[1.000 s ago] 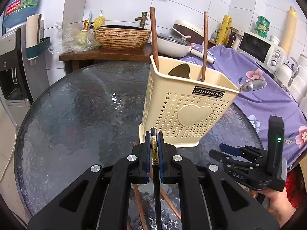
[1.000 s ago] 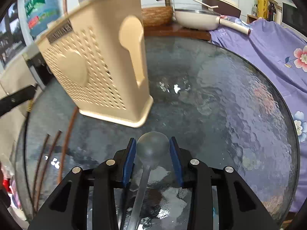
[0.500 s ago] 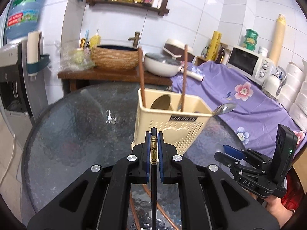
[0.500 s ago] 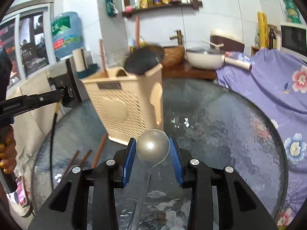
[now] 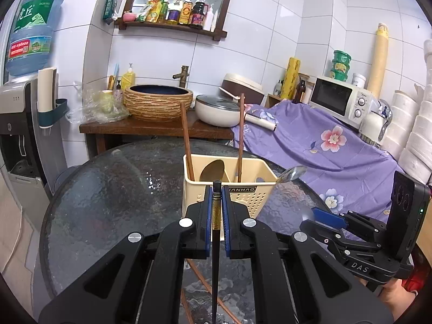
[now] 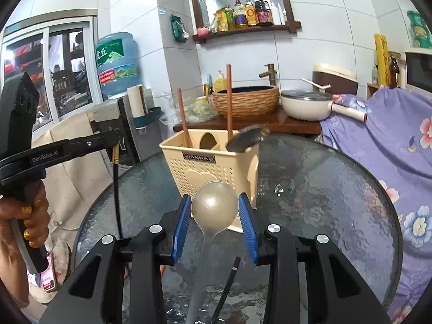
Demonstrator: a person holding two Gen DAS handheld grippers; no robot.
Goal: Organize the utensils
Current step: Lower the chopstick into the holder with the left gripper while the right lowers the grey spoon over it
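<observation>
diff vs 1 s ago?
Both tools rose and pulled back from the basket; the views tilted up from the table to the wall. Left tool stays shut on the black chopstick, right tool on the spoon. Basket contents unchanged.

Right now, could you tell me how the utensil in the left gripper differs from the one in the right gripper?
The left gripper clamps a thin black chopstick with a gold band; the right gripper holds a silver spoon by its round bowl. The chopstick leaves the pads nearly closed; the spoon spreads them wide. Both are lifted off the glass table, near the beige holder.
</observation>
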